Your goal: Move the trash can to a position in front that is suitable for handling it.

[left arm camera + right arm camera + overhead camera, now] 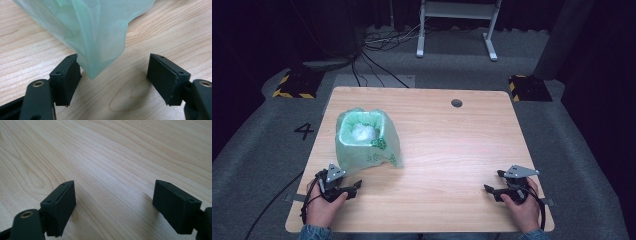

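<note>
A small bin lined with a pale green plastic bag stands on the left half of the wooden table, with white crumpled stuff inside. My left gripper rests open near the front left edge, just in front of the bag. In the left gripper view a hanging corner of the bag droops between the jaws of the left gripper, close to the left jaw, ungripped. My right gripper sits open at the front right, with bare wood between the jaws of the right gripper.
A round cable hole is in the table's far edge. Beyond the table lie cables, a white stand's legs and yellow-black striped blocks on the grey floor. The table's middle and right are bare wood.
</note>
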